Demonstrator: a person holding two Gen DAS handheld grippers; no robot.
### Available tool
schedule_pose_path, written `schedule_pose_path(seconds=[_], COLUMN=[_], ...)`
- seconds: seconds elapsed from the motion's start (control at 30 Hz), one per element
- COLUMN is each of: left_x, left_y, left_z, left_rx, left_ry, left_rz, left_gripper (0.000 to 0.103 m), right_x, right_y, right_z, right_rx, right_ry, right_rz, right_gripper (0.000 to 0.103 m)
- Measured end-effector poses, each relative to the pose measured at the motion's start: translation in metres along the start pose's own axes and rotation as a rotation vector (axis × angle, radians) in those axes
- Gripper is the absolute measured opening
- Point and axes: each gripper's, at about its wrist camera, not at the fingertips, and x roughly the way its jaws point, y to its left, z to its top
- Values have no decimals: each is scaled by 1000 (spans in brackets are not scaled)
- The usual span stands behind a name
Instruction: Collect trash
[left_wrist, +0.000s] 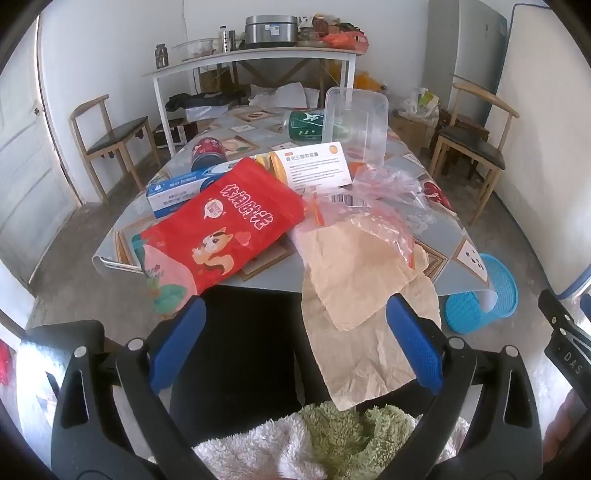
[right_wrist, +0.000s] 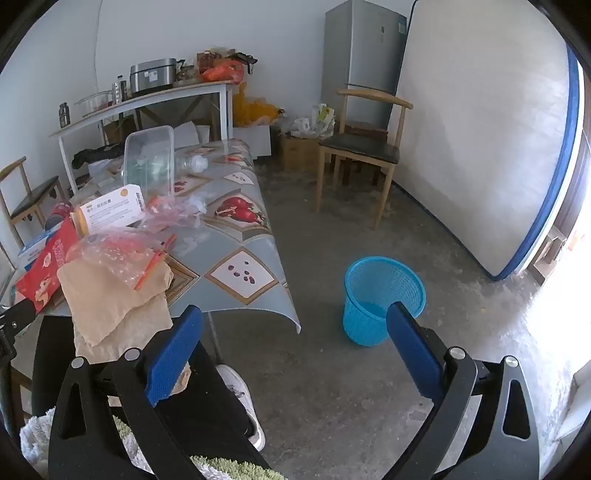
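Note:
Trash lies on the near end of a table (left_wrist: 436, 236): a red snack bag (left_wrist: 221, 229), a beige paper sheet (left_wrist: 354, 273) hanging over the edge, a clear plastic bag (left_wrist: 369, 199), a white and orange box (left_wrist: 314, 166) and a blue and white box (left_wrist: 181, 188). A blue mesh bin (right_wrist: 380, 299) stands on the floor right of the table; it also shows in the left wrist view (left_wrist: 484, 295). My left gripper (left_wrist: 295, 347) is open and empty just short of the table edge. My right gripper (right_wrist: 295, 350) is open and empty above the floor, left of the bin.
A clear plastic tub (left_wrist: 356, 122), a green bottle (left_wrist: 306, 125) and a can (left_wrist: 207, 151) sit farther back on the table. Wooden chairs (right_wrist: 362, 155) stand at both sides. A cluttered white shelf table (left_wrist: 255, 59), a fridge (right_wrist: 362, 59) and a leaning mattress (right_wrist: 487, 140) line the walls.

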Motion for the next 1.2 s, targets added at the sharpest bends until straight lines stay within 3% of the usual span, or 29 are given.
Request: schedule_pose_path(seconds=[1.2], left_x=[1], left_y=[0], left_z=[1], left_rx=[-2], left_ry=[3], left_rz=[-3], left_gripper=[94], right_x=[-1], right_y=[3], right_z=[1], right_rx=[0], right_ry=[0], right_rz=[3], right_gripper=[97])
